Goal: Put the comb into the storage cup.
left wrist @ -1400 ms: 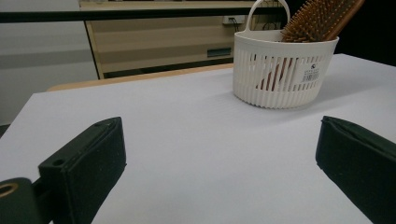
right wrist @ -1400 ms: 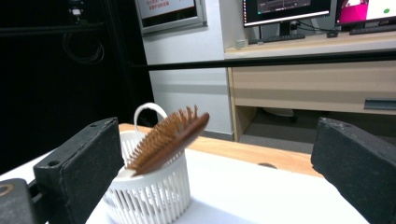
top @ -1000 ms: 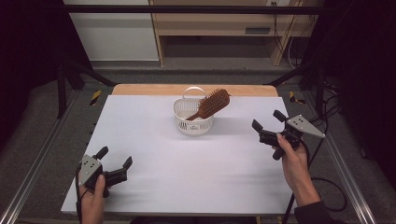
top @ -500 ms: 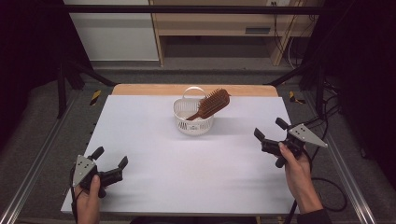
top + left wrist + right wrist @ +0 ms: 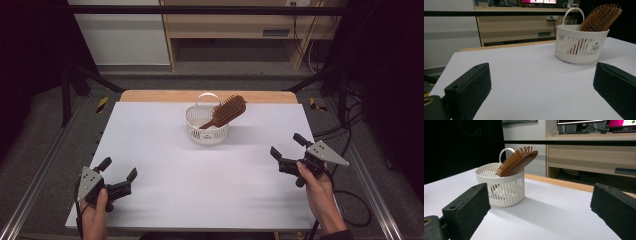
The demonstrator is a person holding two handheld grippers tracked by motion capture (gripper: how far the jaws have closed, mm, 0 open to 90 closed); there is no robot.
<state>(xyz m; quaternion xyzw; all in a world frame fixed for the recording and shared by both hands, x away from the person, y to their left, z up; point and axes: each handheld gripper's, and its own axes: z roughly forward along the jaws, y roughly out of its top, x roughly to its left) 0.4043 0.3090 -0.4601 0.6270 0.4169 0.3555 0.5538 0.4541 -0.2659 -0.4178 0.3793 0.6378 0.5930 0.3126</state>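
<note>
The brush [image 5: 226, 112] is seen propped in the basket [image 5: 207, 126] at 12 o'clock; both grippers' fingers are held apart and empty, left [image 5: 119, 173] and right [image 5: 286, 150]; a reach is judged next.

The right tool [image 5: 540, 212] has its two black jaws wide apart, with nothing between them. Beyond the left jaw a white basket [image 5: 504, 187] stands on the white counter [image 5: 549, 220]. A wooden hairbrush [image 5: 517, 162] leans inside the basket, its head tilted over the rim, bristles turned up and to the left. Behind the counter is a wooden shelf [image 5: 589, 157].
</note>
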